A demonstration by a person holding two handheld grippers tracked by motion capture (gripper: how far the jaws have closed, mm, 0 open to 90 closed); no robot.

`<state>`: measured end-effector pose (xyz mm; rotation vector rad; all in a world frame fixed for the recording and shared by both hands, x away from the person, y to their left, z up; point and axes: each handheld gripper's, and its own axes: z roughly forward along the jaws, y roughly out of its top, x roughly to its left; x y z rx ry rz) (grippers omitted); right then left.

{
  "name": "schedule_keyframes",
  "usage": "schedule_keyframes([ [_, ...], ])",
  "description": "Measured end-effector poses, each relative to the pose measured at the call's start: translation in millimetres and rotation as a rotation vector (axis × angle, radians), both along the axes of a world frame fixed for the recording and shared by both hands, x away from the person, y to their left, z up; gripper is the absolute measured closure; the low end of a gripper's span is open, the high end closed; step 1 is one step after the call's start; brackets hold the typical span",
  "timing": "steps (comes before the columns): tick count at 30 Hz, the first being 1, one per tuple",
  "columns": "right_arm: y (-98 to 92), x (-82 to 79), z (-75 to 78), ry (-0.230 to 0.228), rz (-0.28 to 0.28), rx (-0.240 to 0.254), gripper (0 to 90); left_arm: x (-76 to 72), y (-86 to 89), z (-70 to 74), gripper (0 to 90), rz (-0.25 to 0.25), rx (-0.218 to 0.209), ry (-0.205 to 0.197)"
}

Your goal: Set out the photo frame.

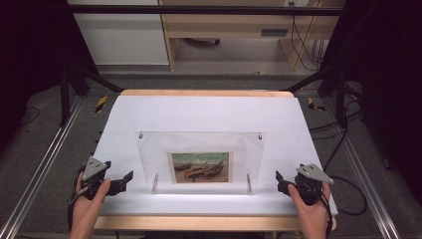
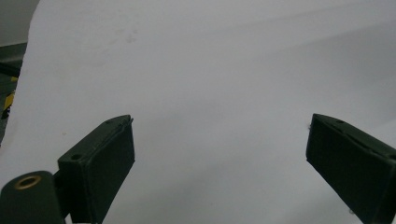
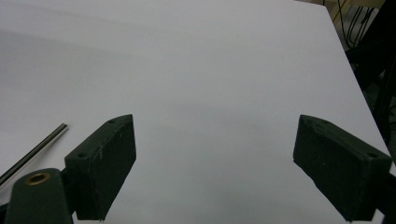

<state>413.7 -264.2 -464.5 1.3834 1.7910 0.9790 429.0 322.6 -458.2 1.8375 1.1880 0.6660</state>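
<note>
A clear acrylic picture frame [image 1: 149, 154] sits in the middle of the white sheet [image 1: 199, 112], holding a small print of boats on a shore [image 1: 201, 167]. Small metal pins mark its top corners, and two metal rods [image 1: 249, 182] stick out at its bottom edge. My left gripper [image 1: 125, 182] is held low at the frame's left, apart from it, with its jaws spread wide over bare sheet [image 2: 219, 70]. At the frame's right, my right gripper [image 1: 280, 182] is also open and holds nothing. One metal rod [image 3: 32, 151] shows at the left edge of the right gripper view.
The sheet covers a wooden table whose front edge [image 1: 199, 222] lies between the person's hands. Black frame posts [image 1: 64, 94] and floor rails [image 1: 40, 169] flank the table. Cables [image 1: 343, 149] trail on the floor at the right. Wooden furniture [image 1: 224, 25] stands behind.
</note>
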Motion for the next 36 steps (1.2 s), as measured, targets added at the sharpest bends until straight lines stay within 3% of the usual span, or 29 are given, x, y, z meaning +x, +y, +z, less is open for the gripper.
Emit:
schedule_keyframes([
  [4,-0.5,8.9,-1.7,0.007,-0.009,-0.005,13.5,9.0,-1.0,-3.1,7.6,0.005,0.012,0.015],
  [12,-0.5,22.4,-3.3,0.035,-0.018,-0.002,13.0,26.6,-2.0,-7.3,7.6,0.018,-0.003,0.034],
  [27,-7.1,42.4,-7.0,0.064,-0.055,0.022,12.5,46.8,1.9,-13.6,7.8,0.035,-0.018,0.065],
  [32,-8.6,55.1,-8.4,0.161,-0.08,0.063,12.5,49.9,5.7,-14.7,7.7,0.048,-0.072,0.097],
  [36,-10.5,59.1,-11.1,0.213,-0.091,0.079,12.9,49.2,8.6,-13.5,7.4,0.054,-0.096,0.11],
])
